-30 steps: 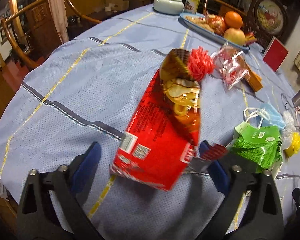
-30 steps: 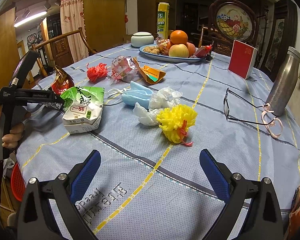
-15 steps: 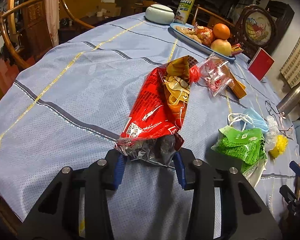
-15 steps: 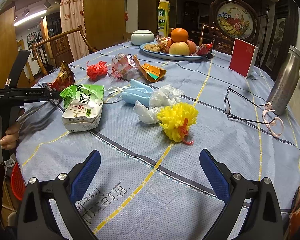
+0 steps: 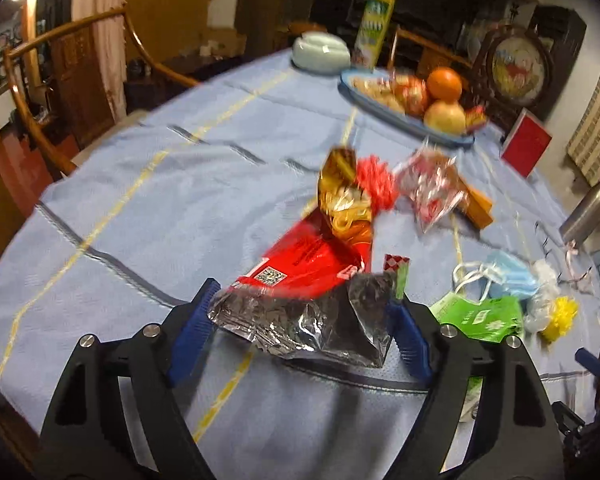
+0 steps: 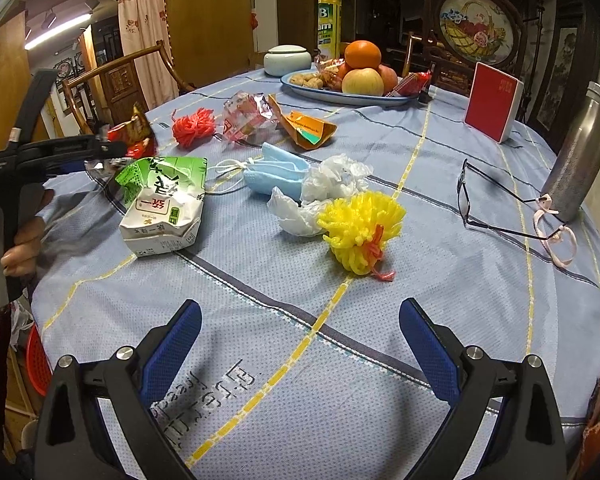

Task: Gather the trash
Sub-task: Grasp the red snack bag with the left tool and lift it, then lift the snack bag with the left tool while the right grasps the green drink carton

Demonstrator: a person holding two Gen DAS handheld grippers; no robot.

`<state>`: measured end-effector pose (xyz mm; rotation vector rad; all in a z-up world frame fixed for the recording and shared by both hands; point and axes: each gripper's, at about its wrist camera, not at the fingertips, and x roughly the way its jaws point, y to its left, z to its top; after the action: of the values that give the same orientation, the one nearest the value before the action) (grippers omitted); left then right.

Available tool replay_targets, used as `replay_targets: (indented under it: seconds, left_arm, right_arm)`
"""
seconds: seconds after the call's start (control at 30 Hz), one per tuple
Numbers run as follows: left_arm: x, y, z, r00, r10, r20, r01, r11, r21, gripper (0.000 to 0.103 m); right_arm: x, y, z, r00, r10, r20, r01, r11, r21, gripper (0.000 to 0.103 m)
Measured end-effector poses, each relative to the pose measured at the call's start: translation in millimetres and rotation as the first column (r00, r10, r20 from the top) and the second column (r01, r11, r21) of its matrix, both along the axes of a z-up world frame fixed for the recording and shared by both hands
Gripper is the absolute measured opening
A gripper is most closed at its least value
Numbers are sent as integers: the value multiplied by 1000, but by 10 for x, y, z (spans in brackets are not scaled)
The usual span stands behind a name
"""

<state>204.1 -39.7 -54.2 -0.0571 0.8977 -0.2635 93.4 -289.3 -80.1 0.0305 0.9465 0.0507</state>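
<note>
My left gripper [image 5: 300, 320] stands open, with the torn silver end of a red snack bag [image 5: 312, 256] lying loose between its blue pads [image 5: 190, 324]. The bag stretches away over the blue tablecloth. In the right wrist view the left gripper [image 6: 100, 148] is at the table's left edge, by the bag [image 6: 134, 128]. My right gripper [image 6: 300, 344] is open and empty above the near tablecloth. Other trash lies ahead of it: a green and white carton [image 6: 162, 204], a blue mask [image 6: 276, 170], white tissue [image 6: 324, 192], a yellow pompom [image 6: 360, 228], a red pompom [image 6: 192, 126], a clear wrapper [image 6: 246, 116] and an orange wrapper [image 6: 308, 128].
A fruit plate [image 6: 352, 94], white lidded jar [image 6: 287, 60], tall can [image 6: 329, 20], red box [image 6: 493, 106], steel flask [image 6: 580, 160] and glasses [image 6: 512, 208] stand on the round table. Wooden chairs [image 5: 60, 80] ring it. A red basket [image 6: 38, 360] sits below the left edge.
My left gripper, shut on the bag's end half a second ago, has opened wide and the crumpled silver end has spread out between the pads. The right gripper has not moved.
</note>
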Motion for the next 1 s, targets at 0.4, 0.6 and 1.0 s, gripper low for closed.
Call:
replay_targets:
  seconds: [0.4,0.6,1.0]
  left_arm:
    - [76,72,-89,998,5,-57,-8,999,-49,64]
    - [-28,21,-3,1000,3,20,-2,1000,-12,58]
    - [-97,77,68,997,-10,74,16,997,-75,58]
  right_arm:
    - [-24,47,35,1000,-2,27,3,999,-35,97]
    - [130,234,68,998,62,12,-63,989,131,97]
    - [723,1047,61,979,196,-49,-192,978,78,97]
